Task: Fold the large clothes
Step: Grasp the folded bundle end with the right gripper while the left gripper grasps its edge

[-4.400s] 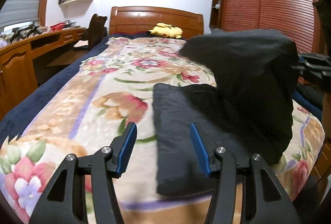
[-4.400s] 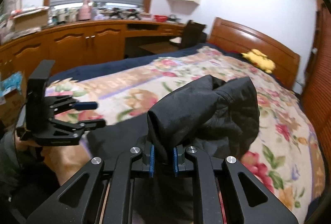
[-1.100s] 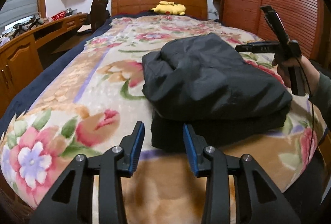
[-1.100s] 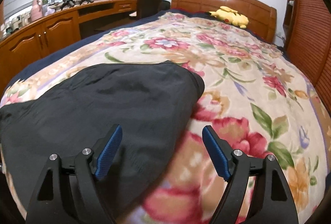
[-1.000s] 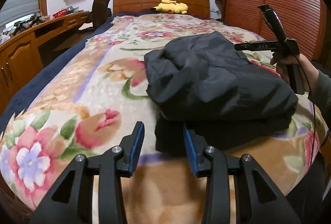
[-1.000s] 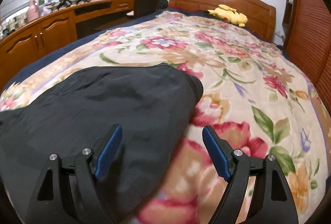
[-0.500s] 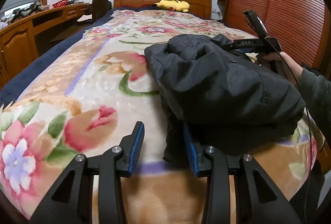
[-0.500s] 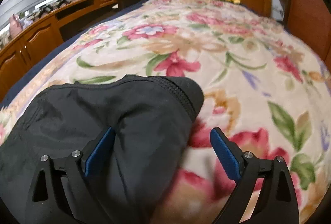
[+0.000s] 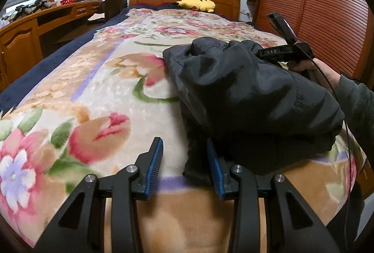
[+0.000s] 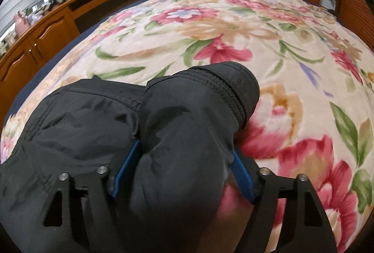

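— Where's the jacket (image 9: 247,94) now?

— On the bed (image 9: 112,94), a dark bundle right of centre in the left view, already doubled over near the bed's foot edge.

— And the right tool (image 10: 182,171)?

— Its jaws have just been closing around the cuffed sleeve end; the fabric bulges between the blue pads, and they look to be touching it on both sides. I'd call that a grip on the jacket.

— The left tool (image 9: 184,166)?

— Narrow and holding nothing, low in its frame, with one pad just beside the bundle's near corner.

— So which step?

— Tidying the fold, I think. Next the sleeve wants tucking in flat, while the left steadies the corner.
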### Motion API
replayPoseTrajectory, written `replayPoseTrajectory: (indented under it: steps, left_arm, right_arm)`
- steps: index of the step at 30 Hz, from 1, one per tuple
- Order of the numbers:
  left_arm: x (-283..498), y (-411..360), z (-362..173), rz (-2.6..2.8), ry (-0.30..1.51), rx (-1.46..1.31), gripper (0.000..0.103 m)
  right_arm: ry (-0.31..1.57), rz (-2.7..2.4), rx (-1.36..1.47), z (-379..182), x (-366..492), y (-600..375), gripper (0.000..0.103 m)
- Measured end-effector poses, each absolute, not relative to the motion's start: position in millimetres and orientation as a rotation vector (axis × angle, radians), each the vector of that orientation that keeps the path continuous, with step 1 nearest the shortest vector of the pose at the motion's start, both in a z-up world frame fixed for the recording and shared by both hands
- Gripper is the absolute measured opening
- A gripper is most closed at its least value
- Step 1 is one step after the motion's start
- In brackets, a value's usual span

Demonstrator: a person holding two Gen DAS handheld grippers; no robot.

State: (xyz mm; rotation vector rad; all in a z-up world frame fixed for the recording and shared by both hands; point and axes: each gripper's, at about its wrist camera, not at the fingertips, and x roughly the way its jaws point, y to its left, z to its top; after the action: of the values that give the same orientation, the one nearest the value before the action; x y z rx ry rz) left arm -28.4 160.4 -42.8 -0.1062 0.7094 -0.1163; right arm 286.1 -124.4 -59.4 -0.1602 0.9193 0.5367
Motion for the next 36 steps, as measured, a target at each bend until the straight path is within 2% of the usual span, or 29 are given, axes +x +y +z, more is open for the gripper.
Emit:
replayPoseTrajectory:
  steps: [11, 13, 15, 18, 21, 23, 24, 36]
  left_arm:
    - [-34, 164, -43, -0.143, 0.703, -0.122, 0.037]
    - [-29, 167, -46, -0.157, 0.712, -0.155, 0.037]
    - [-26, 169, -47, -0.171, 0.706, -0.173, 0.037]
    - [-27, 169, -49, -0.222, 0.708, -0.195, 0.021]
    - [-29, 166, -48, -0.22, 0.708, -0.181, 0.02]
    - [-31, 166, -48, -0.242, 0.707, -0.182, 0.012]
    - [-31, 166, -48, -0.247, 0.702, -0.178, 0.004]
    - [-60, 225, -20, -0.162, 0.565, -0.215, 0.002]
  right_arm:
    - [0.912, 0.525, -0.161, -58, 282, -123, 0.068]
    - [0.903, 0.529, -0.175, -56, 279, -123, 0.06]
    - [0.887, 0.524, -0.187, -51, 276, -125, 0.042]
    - [0.858, 0.525, -0.196, -40, 270, -129, 0.027]
    - [0.828, 0.515, -0.235, -31, 260, -126, 0.021]
    - [0.81, 0.502, -0.259, -27, 256, -121, 0.019]
    - [0.801, 0.495, -0.269, -25, 254, -118, 0.018]
    - [0.648, 0.475, -0.369, 20, 216, -58, 0.011]
